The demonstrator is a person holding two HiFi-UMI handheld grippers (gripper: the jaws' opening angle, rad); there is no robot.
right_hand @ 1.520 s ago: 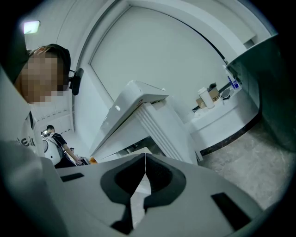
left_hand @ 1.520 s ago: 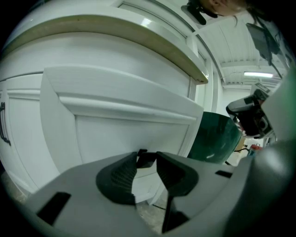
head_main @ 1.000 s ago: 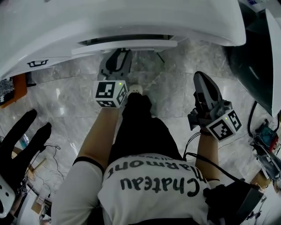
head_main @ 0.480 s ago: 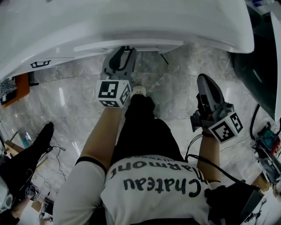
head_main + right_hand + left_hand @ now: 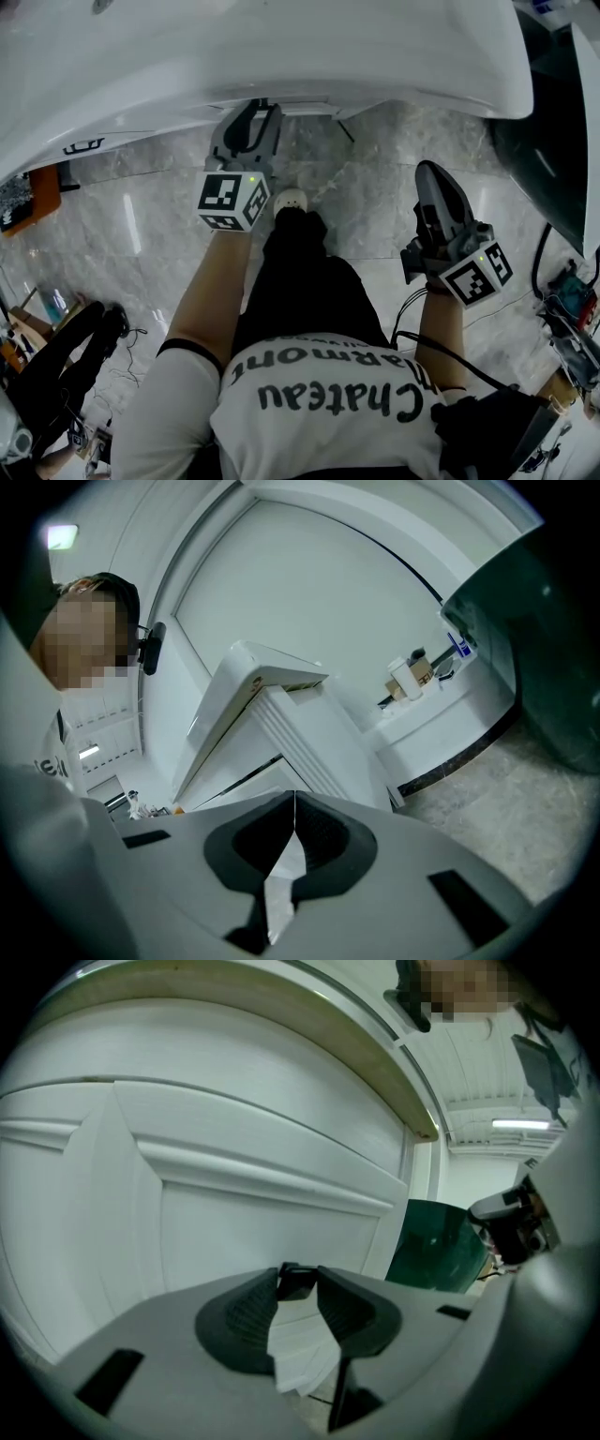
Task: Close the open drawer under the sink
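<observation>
Locate the left hand-held gripper (image 5: 259,112) at the upper centre of the head view, raised toward the underside of the white sink (image 5: 281,47). Read it as released: jaws parted, nothing pinched between the pads, only white panel visible through the gap. Note a small dark piece right at the tips, not identifiable. Find the left marker cube (image 5: 232,200) just behind the jaws, above the forearm.

Locate the right hand-held gripper (image 5: 434,178) well apart to the right, over the marble floor (image 5: 375,206), with the right marker cube (image 5: 478,272) at its rear. Read it as clenched: jaws meeting at the tips, empty.

Find the drawer (image 5: 272,1232) directly ahead of the left jaws. In the left gripper view, look for a white panelled front with a raised moulding, filling the space past the tips. In the head view, look for a narrow white strip just under the sink rim. Contact between tips and front: not determinable.

Further out, note a light shoe (image 5: 291,199) on the floor between the two hand-held grippers, and a dark green object (image 5: 436,1246) to the right of the white cabinet.
</observation>
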